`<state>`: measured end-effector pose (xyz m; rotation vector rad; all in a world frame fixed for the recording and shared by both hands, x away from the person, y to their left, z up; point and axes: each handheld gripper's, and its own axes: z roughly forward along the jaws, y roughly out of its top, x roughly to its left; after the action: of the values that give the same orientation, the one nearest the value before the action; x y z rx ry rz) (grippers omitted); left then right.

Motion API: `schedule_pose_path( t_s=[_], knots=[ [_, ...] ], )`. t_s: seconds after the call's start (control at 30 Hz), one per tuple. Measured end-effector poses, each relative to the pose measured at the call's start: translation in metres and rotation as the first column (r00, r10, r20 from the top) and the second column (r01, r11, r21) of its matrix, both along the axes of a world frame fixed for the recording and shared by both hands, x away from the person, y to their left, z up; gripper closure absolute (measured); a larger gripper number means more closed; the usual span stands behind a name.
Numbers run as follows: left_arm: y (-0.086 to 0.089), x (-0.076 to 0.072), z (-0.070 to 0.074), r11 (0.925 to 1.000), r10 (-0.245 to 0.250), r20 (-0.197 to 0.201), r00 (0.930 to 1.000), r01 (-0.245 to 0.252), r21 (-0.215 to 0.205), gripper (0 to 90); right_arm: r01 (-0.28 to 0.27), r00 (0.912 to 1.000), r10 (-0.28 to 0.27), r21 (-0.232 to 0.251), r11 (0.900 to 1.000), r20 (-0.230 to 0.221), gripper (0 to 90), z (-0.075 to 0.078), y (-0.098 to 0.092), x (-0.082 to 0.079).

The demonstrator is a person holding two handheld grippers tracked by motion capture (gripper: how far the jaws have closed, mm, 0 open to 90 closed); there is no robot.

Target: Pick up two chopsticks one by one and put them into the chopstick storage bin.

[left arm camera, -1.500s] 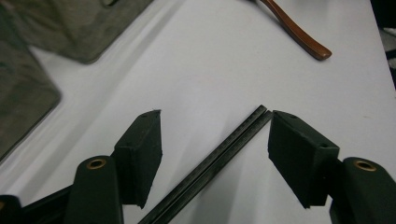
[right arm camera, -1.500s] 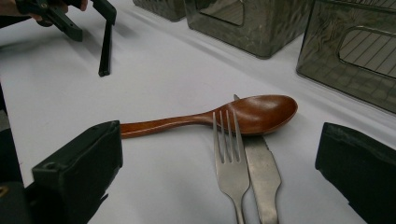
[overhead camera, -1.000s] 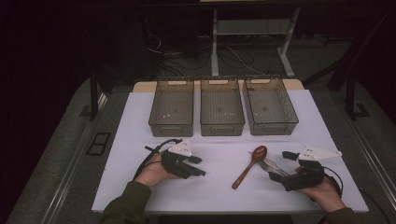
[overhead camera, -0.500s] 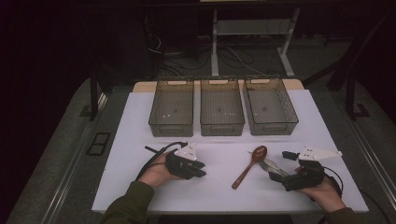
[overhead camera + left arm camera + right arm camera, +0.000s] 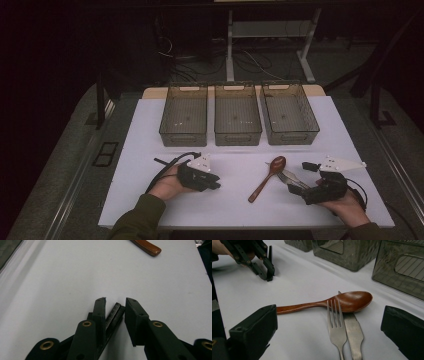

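Observation:
A wooden spoon (image 5: pixel 267 177) lies on the white table, its bowl toward the bins. A metal fork (image 5: pixel 335 325) and knife (image 5: pixel 353 335) lie side by side, their tips at the spoon's bowl (image 5: pixel 352 301). My right gripper (image 5: pixel 296 189) rests on the table at the right, pointing left. It is wide open, and in the right gripper view (image 5: pixel 328 313) the fork and knife lie between its jaws, untouched. My left gripper (image 5: pixel 217 184) rests left of the spoon. Its jaws (image 5: pixel 115 302) have just been closing to a narrow gap with nothing in it. The spoon's handle end (image 5: pixel 147 247) lies ahead.
Three clear smoky bins (image 5: pixel 184 114) (image 5: pixel 237 114) (image 5: pixel 289 112) stand in a row at the back of the table. The white tabletop (image 5: pixel 150 130) is bare around them. A dark floor with cables and desk legs lies beyond.
The left gripper's jaws have drawn closer together. Both hands, the spoon, fork and knife have stayed where they were.

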<state>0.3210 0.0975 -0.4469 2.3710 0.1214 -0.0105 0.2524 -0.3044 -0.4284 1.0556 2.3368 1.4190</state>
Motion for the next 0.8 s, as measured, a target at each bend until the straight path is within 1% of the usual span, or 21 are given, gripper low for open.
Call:
schedule_pose_path(
  t_s=[0.13,0.57,0.8],
  knots=[
    [-0.0006,-0.0003,-0.0003,1.0,0.003,0.004,1.0,-0.003,-0.002,72.2,0.001,1.0,-0.001,0.002,1.0,-0.001,0.2,0.0001,0.0,0.0],
    [-0.0007,0.0011,-0.0007,0.9998,0.017,-0.005,0.9998,-0.017,-0.006,75.2,-0.001,1.0,0.001,0.0,1.0,0.001,0.2,-0.0003,0.0003,0.0005],
    [-0.0015,0.0015,-0.0005,0.9997,0.022,0.001,0.9997,-0.022,-0.003,76.8,-0.001,1.0,0.001,0.0,1.0,0.001,0.2,-0.0003,0.0004,0.0005]
  ],
)
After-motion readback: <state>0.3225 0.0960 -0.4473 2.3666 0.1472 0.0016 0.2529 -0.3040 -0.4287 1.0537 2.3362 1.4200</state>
